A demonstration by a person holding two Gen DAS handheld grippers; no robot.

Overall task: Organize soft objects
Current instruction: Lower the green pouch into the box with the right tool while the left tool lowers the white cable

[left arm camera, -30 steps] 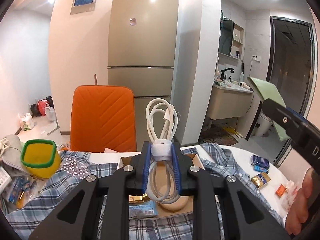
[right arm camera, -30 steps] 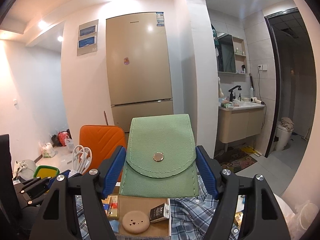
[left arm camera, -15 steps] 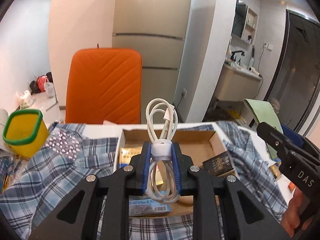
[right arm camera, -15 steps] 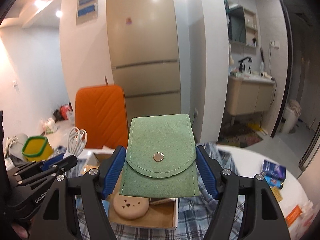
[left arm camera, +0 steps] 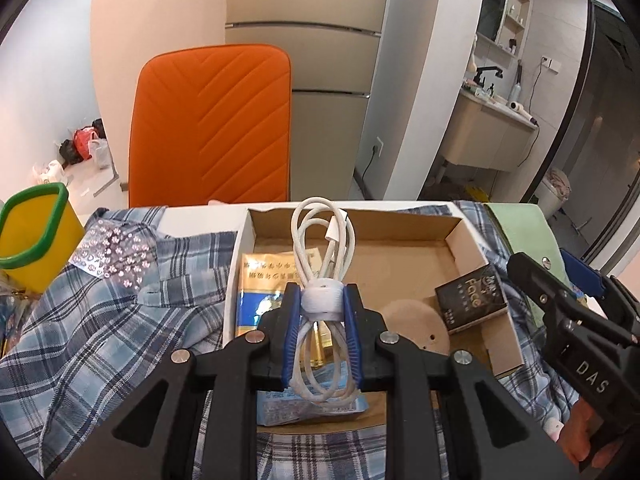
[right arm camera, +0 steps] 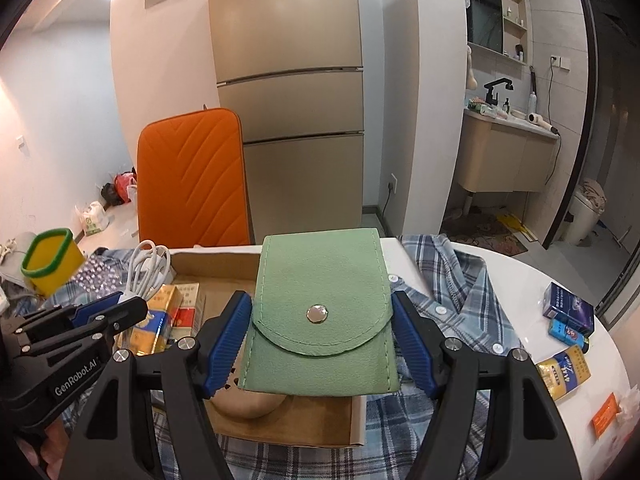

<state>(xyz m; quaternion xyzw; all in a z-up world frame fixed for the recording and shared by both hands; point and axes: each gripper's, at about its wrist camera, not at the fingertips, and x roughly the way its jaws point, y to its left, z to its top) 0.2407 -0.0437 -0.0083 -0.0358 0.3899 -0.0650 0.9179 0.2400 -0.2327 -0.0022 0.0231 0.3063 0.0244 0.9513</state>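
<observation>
My left gripper (left arm camera: 322, 300) is shut on a coiled white cable (left arm camera: 323, 240), pinched at its white wrap band, and hangs over the open cardboard box (left arm camera: 464, 236). The cable's loops stand up above the pads. My right gripper (right arm camera: 320, 320) is shut on a green felt pouch (right arm camera: 320, 280) with a metal snap, held upright above the box's right half (right arm camera: 280, 428). Each gripper shows at the edge of the other's view: the right one (left arm camera: 576, 292) with the pouch, the left one (right arm camera: 116, 304) with the cable (right arm camera: 146, 268).
The box holds yellow-blue packets (left arm camera: 264, 284), a tan round pad (left arm camera: 412, 320) and a black carton (left arm camera: 472, 296). It lies on a blue plaid shirt (left arm camera: 100, 332) over a white round table (right arm camera: 532, 280). A yellow cup (left arm camera: 32, 236) stands left; small boxes (right arm camera: 566, 312) lie right. An orange chair (left arm camera: 212, 128) stands behind.
Both grippers have sunk toward the table and tilted downward, so the box now fills more of each view. Cable and pouch stay gripped as before.
</observation>
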